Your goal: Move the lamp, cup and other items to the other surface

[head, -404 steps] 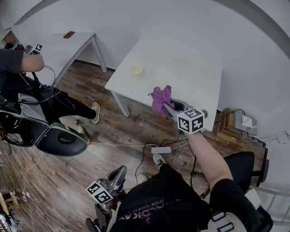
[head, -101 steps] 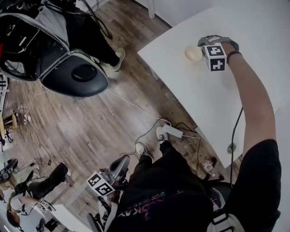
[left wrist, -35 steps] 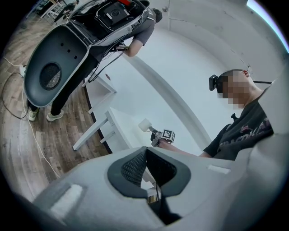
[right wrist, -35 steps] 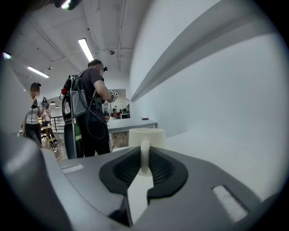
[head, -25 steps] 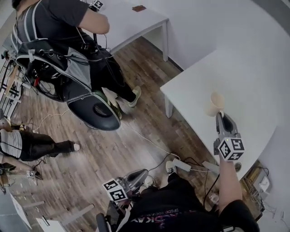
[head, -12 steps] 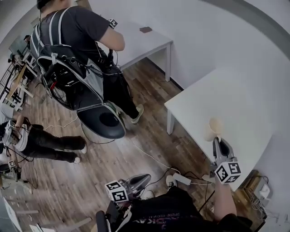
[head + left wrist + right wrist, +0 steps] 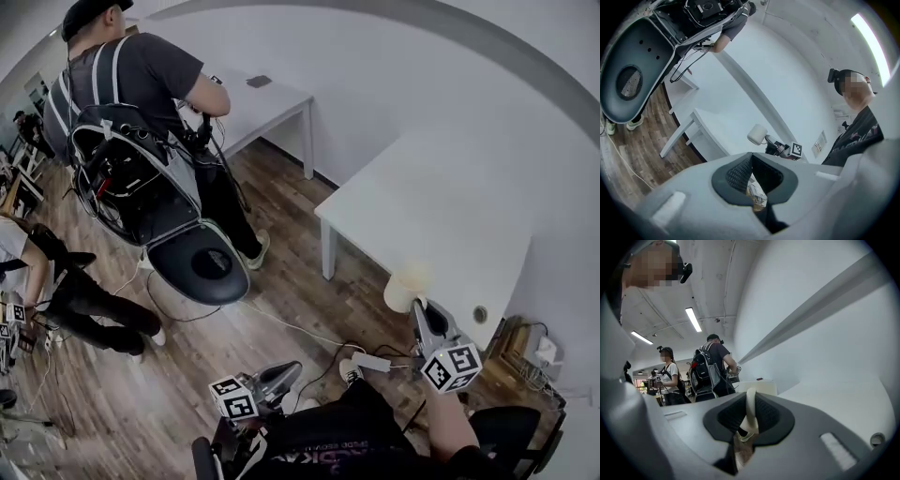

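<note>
Now | right gripper (image 7: 416, 307): jaws clamped on the rim of the pale cup (image 7: 403, 289) | cup: held in the air at the near edge of the white table (image 7: 441, 206), over wooden floor (image 7: 281, 281) | left gripper (image 7: 292, 368): jaws together, nothing between them, low by the person's lap

White walls (image 7: 375, 84), wood floor (image 7: 286, 281), 2 white tables (image 7: 450, 206).
</note>
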A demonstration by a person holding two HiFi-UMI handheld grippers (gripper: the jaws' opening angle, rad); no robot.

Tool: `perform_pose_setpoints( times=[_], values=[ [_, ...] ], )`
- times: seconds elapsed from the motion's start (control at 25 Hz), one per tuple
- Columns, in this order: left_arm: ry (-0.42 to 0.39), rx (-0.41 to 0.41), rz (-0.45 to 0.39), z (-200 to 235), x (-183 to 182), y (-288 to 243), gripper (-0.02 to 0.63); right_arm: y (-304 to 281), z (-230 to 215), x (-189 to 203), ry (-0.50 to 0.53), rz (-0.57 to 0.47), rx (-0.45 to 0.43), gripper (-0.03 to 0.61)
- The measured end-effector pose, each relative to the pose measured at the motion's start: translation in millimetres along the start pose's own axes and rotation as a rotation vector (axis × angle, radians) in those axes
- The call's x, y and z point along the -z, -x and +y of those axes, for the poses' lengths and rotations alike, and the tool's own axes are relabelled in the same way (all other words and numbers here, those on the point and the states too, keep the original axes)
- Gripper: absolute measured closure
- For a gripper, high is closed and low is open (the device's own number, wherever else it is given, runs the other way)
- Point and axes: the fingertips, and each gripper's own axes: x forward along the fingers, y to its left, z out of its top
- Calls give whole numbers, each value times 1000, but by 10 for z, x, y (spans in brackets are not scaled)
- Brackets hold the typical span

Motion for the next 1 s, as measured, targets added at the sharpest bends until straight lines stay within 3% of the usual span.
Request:
perform_pose_setpoints(
  times=[0.24, 0.64, 1.0],
  values=[
    [-8, 75, 66, -40, 200, 164, 618, 487, 385, 155, 1, -37, 48, 534],
    [-23, 276, 251, -326, 947, 443, 618, 1784, 887, 698, -5, -75, 275, 534],
    [-35, 445, 436, -782, 1474, -96, 618, 2895, 591, 796, -31, -131, 513, 534]
  ],
)
